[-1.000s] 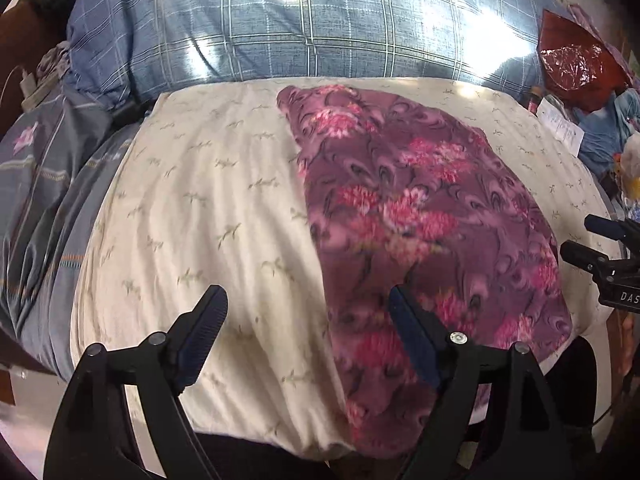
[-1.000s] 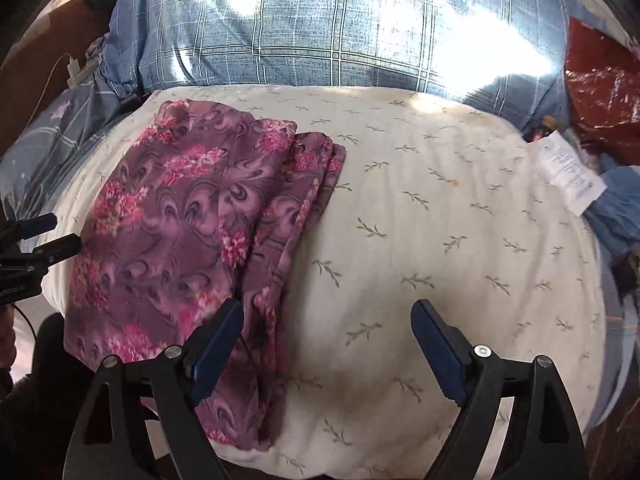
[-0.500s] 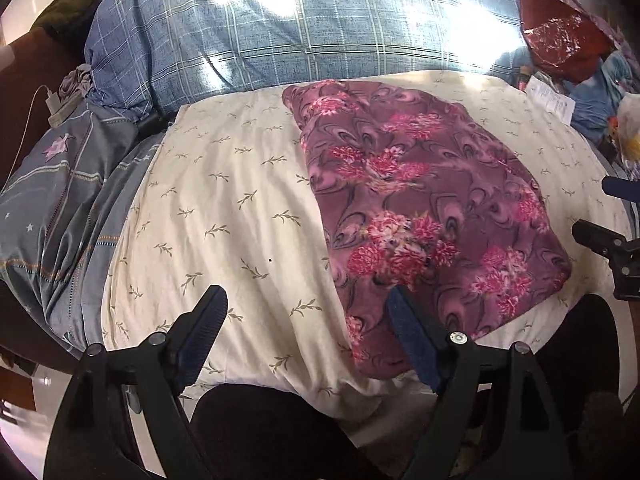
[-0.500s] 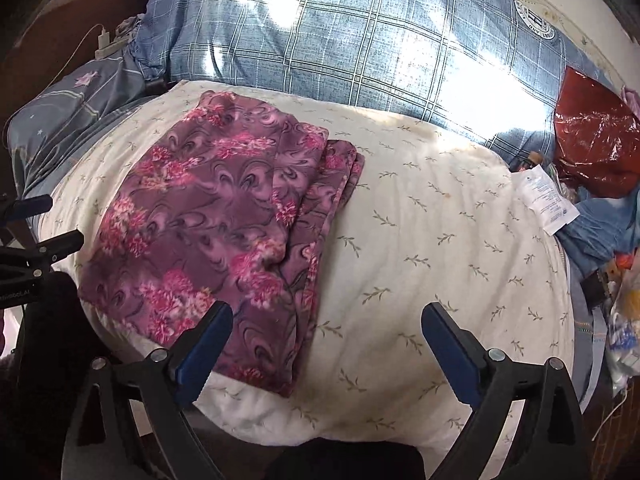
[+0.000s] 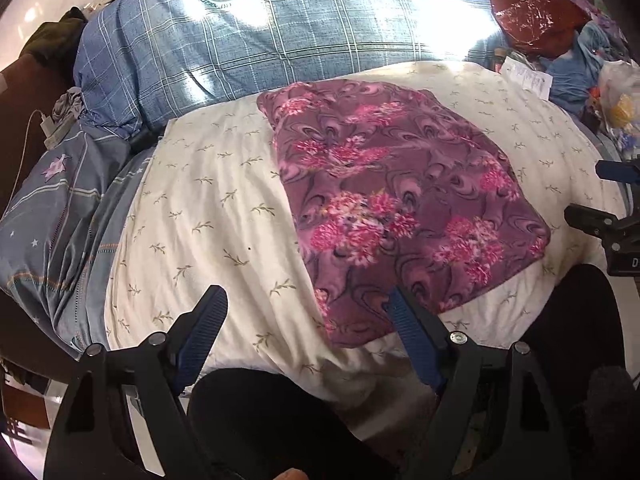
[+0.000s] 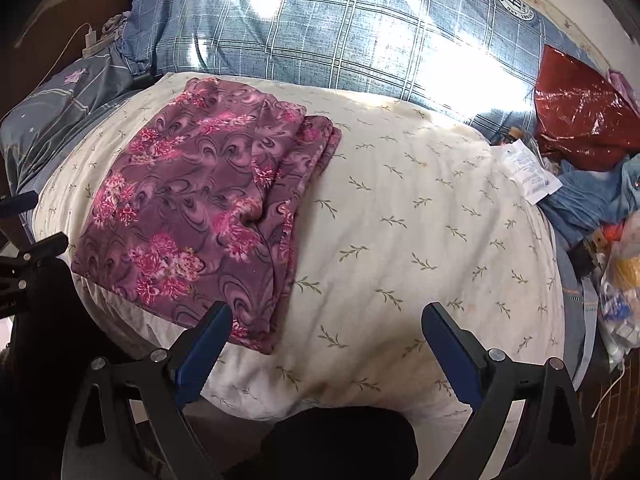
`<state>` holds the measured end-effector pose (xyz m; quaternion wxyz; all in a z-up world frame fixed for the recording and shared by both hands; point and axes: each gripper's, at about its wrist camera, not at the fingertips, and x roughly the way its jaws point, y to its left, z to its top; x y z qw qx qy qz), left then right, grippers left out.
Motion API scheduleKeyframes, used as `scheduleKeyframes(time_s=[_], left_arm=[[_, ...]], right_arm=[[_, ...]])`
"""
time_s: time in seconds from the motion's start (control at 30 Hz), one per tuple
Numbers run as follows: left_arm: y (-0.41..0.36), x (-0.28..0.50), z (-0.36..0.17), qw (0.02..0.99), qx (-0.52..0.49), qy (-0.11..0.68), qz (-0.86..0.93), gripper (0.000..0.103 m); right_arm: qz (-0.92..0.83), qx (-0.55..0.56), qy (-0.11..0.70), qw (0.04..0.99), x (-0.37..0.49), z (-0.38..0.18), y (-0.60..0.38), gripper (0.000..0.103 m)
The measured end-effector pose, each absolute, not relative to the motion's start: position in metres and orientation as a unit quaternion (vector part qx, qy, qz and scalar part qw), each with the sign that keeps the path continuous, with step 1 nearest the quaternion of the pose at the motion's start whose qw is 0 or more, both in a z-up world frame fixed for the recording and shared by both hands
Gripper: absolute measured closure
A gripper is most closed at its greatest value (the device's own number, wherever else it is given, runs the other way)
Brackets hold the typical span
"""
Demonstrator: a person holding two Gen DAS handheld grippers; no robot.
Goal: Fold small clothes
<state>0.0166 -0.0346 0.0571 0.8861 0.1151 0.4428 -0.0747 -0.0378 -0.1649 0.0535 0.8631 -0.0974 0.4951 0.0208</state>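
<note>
A purple garment with pink flowers (image 5: 400,200) lies folded flat on the cream leaf-print bed cover (image 5: 200,220). It also shows in the right wrist view (image 6: 200,216), with layered folded edges on its right side. My left gripper (image 5: 306,320) is open and empty, held above the near edge of the bed, left of the garment's near corner. My right gripper (image 6: 326,332) is open and empty, above the near edge, right of the garment. Each gripper shows at the edge of the other's view.
A blue plaid quilt (image 5: 300,32) is heaped at the far side. A grey-blue pillow (image 5: 52,220) lies at the left. A red foil bag (image 6: 580,120), a paper slip (image 6: 528,176) and loose clutter (image 6: 616,280) sit at the right. The person's dark knees are below.
Both grippers have pulled back and up from the bed, so the garment looks smaller and farther. The garment has not moved. Both stay open.
</note>
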Motion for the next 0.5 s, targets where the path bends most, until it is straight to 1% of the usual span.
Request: scheduleKeyframes(time_s=[0.33,0.5], left_arm=[[-0.049,0.0,0.051,0.875,0.125,0.456,-0.106,0.02],[-0.056,-0.006,0.054,0.876,0.127,0.449,-0.121,0.02]], right_arm=[[0.016,-0.088,0.497,0.863,-0.044,0.055,-0.171,0.006],[0.011,-0.093,0.496,0.863,-0.046,0.056,-0.175,0.006]])
